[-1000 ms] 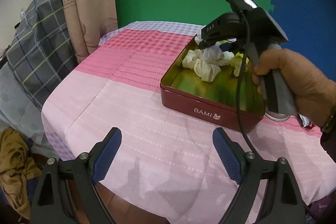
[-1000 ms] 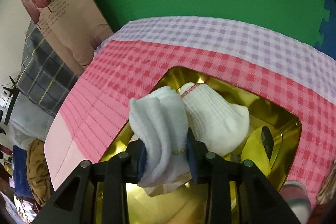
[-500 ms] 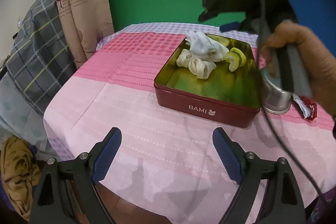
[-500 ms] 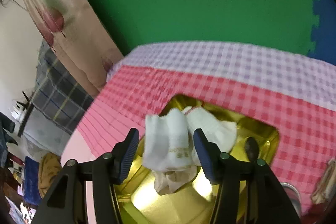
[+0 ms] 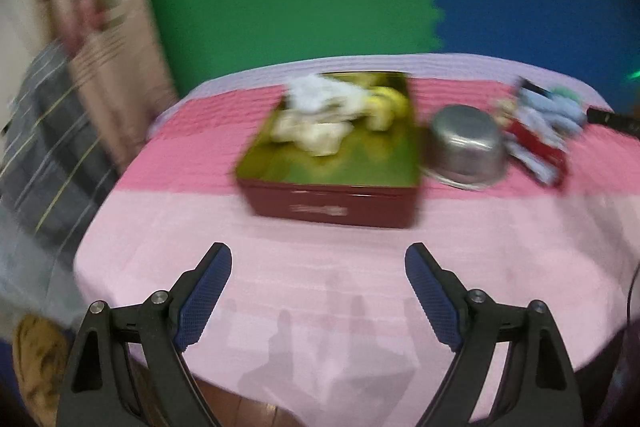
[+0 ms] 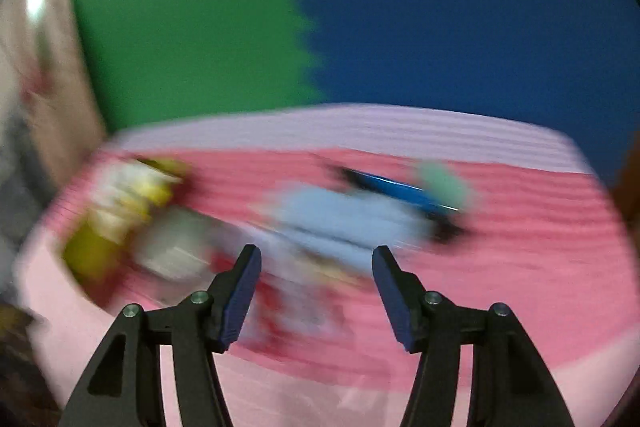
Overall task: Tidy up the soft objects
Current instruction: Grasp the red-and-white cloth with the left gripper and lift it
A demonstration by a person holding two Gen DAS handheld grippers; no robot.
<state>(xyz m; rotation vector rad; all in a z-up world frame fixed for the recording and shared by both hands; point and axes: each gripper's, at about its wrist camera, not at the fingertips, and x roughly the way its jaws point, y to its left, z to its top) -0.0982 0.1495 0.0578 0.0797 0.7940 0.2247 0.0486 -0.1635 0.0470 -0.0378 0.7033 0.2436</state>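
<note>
A dark red tin (image 5: 332,207) with a gold inside sits on the pink cloth. White socks (image 5: 320,107) and a yellow one (image 5: 386,105) lie at its far end. My left gripper (image 5: 318,299) is open and empty above the near table edge. My right gripper (image 6: 316,291) is open and empty, above a blurred pile of light blue soft things (image 6: 340,215). That pile also shows in the left wrist view (image 5: 548,119), right of the tin. The tin is a blur at the left of the right wrist view (image 6: 116,219).
An upturned metal bowl (image 5: 466,147) stands between the tin and the pile. A blue and black object (image 6: 400,189) lies behind the pile. A plaid cloth (image 5: 44,155) and a curtain (image 5: 100,39) are left of the table. Green and blue foam wall behind.
My right gripper opened, left the white sock in the tin, and swung right to the blue pile. The left wrist view shifted right, so the tin sits more central.
</note>
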